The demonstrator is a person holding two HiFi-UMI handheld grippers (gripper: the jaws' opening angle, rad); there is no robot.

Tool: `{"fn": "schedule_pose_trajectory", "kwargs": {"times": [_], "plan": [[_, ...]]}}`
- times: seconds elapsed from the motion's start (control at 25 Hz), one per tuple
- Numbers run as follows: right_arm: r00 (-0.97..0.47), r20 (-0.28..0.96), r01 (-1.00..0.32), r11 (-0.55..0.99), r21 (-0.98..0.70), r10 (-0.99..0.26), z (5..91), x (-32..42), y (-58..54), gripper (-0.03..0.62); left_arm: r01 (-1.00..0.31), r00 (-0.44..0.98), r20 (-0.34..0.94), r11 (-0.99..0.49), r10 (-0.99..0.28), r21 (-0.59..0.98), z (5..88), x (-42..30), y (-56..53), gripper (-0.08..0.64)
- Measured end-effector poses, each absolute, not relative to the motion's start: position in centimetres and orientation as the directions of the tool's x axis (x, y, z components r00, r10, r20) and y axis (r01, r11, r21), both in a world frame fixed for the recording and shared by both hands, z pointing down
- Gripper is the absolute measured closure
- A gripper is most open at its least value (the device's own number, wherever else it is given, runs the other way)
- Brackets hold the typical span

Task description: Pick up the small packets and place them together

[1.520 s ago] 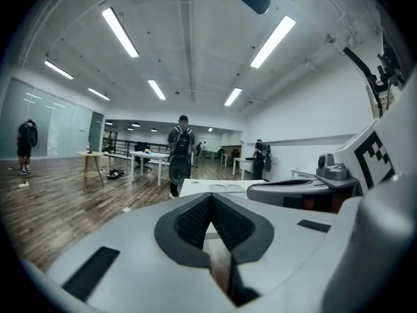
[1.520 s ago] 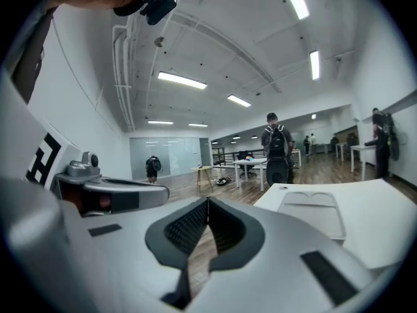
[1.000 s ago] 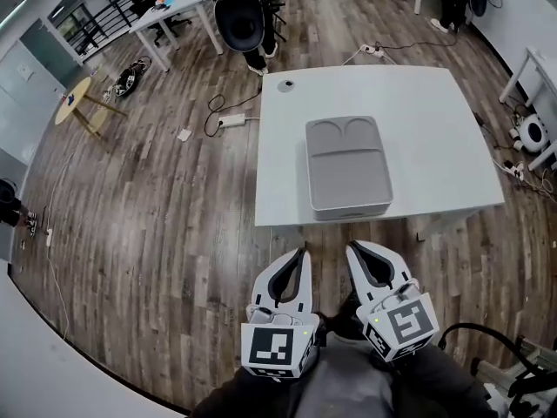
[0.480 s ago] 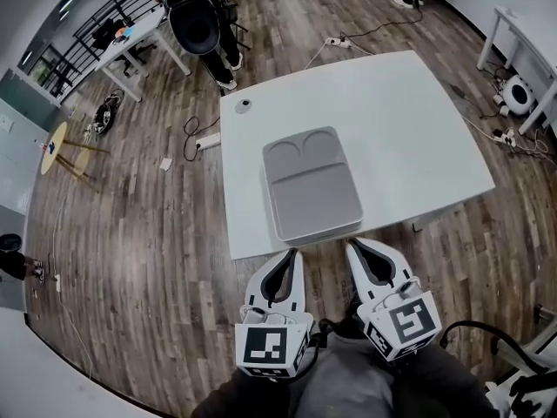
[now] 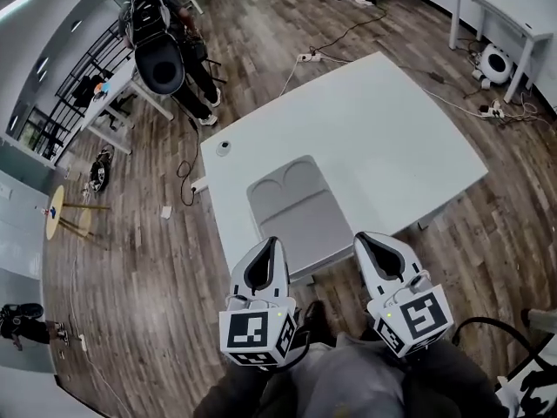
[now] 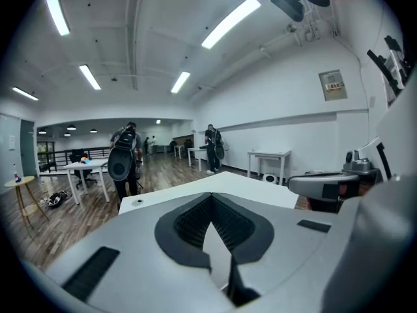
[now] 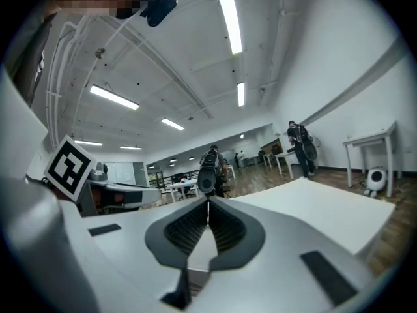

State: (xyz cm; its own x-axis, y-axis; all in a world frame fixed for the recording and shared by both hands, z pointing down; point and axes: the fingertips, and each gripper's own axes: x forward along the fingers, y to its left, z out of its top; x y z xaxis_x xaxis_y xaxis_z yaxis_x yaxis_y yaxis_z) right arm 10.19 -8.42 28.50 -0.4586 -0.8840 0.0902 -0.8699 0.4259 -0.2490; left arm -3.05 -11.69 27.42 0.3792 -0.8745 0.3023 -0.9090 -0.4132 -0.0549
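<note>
The left hand-held gripper and right hand-held gripper sit side by side, each with its jaws closed together on nothing. Just beyond the left one's tips, a grey tray lies on a white table. The small packets cannot be made out in any view. Farther ahead, a small round object sits near the table's far corner. Beyond it, a person stands on the wooden floor.

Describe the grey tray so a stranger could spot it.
Look at the big white table on the wood floor. The tray lies at its near edge. Unlike the small round cap near the corner, it is large, grey and rectangular, with two round wells.
</note>
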Motion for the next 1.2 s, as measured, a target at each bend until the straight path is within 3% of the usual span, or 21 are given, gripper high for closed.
{"fn": "schedule_pose_trajectory", "kwargs": {"times": [0.24, 0.6, 0.92, 1.08, 1.2], "plan": [[-0.281, 0.112, -0.925, 0.238, -0.295, -0.953, 30.6, 9.5, -8.2, 0.588, -0.808, 0.523, 0.379, -0.585, -0.763, -0.063, 30.0, -2.8, -13.4, 0.560], [-0.097, 0.167, -0.928, 0.028, -0.373, -0.981, 34.1, 7.1, -6.6, 0.588, -0.660, 0.625, 0.493, -0.747, -0.605, -0.079, 33.7, -4.2, -14.7, 0.558], [-0.103, 0.145, -0.868, 0.018, -0.496, -0.984, 39.8, 3.2, -5.3, 0.586, -0.588, 0.656, 0.516, -0.802, -0.551, -0.109, 37.0, -5.8, -15.5, 0.560], [-0.192, 0.044, -0.784, 0.126, -0.608, -0.980, 41.4, 0.3, -6.2, 0.440, -0.562, 0.677, 0.500, -0.818, -0.540, -0.121, 37.6, -6.6, -15.5, 0.560], [-0.182, -0.030, -0.715, 0.153, -0.682, -0.983, 42.0, -0.2, -6.5, 0.423, -0.527, 0.690, 0.525, -0.843, -0.499, -0.109, 38.6, -6.7, -15.5, 0.559]]}}
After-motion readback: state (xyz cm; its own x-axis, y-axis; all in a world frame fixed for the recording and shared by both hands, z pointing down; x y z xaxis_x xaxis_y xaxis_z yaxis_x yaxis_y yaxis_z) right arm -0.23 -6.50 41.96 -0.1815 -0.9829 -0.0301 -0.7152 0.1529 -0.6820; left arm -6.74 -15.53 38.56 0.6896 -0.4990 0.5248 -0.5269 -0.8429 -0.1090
